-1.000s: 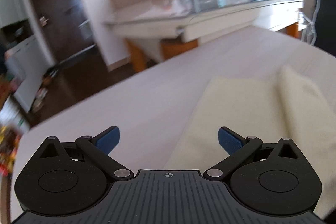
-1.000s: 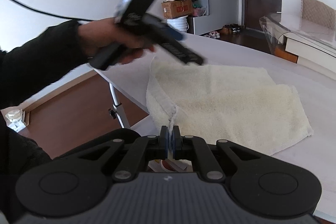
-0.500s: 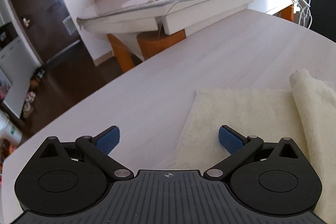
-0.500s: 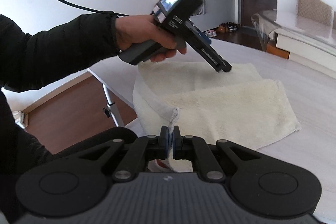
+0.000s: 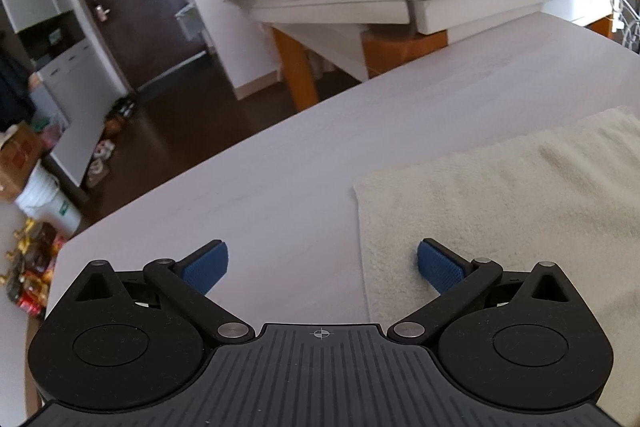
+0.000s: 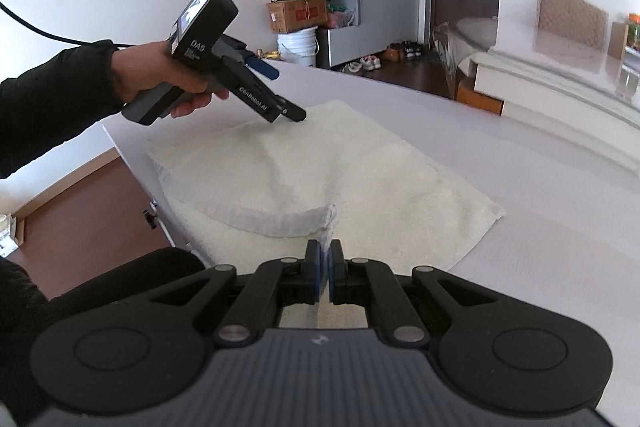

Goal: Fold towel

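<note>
Cream terry towel (image 6: 360, 179), corner folded over

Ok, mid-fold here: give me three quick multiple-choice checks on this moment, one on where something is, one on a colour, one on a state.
1. Where does the left tool hover?
A. Over the towel's far end
B. Over the floor
C. Beside the white bucket

2. What colour are the pads on the left tool?
A. Red
B. Blue
C. Green

3. How is the right tool set?
A. Wide open, empty
B. Shut on nothing
C. Shut on a towel corner

Answers:
1. A: in the right wrist view its tip sits above the far end of the towel on the table.
2. B: both pads show blue in the left wrist view.
3. C: white cloth is pinched between its closed pads.
</note>
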### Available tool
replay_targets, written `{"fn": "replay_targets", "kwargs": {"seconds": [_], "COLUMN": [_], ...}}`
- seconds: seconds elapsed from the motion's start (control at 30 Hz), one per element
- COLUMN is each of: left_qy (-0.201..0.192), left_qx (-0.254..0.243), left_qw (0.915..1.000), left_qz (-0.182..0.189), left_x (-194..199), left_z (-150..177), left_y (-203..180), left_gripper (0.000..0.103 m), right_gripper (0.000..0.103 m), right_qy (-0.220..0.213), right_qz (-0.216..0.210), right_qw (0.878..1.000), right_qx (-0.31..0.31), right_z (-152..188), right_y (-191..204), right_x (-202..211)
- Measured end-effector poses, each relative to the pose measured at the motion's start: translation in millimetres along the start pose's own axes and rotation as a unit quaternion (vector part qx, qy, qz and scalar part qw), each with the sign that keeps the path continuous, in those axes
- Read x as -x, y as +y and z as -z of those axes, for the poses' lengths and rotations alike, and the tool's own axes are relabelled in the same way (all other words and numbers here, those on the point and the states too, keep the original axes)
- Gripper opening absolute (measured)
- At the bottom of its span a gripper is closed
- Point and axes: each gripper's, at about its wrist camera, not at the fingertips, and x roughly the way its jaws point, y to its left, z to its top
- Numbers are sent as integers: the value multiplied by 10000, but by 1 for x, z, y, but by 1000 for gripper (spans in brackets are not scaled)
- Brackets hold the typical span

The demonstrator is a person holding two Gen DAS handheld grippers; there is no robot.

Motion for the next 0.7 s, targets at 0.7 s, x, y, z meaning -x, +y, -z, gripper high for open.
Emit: {"fn": "replay_targets", "kwargs": {"seconds": [0.7], "left_qy": [-661], "left_qx": [-1695], "left_qw": [9472], "left_qz": [2641], "left_x": [123], "left_z": [84], "left_y": [0], "left_gripper": [102], "right_gripper": [5], "right_qy": [27], "right_qz": [202], "right_qw": [9996], "right_qx": [-192], "right_z": [-3], "right_y": [20], "right_x": [15]}}
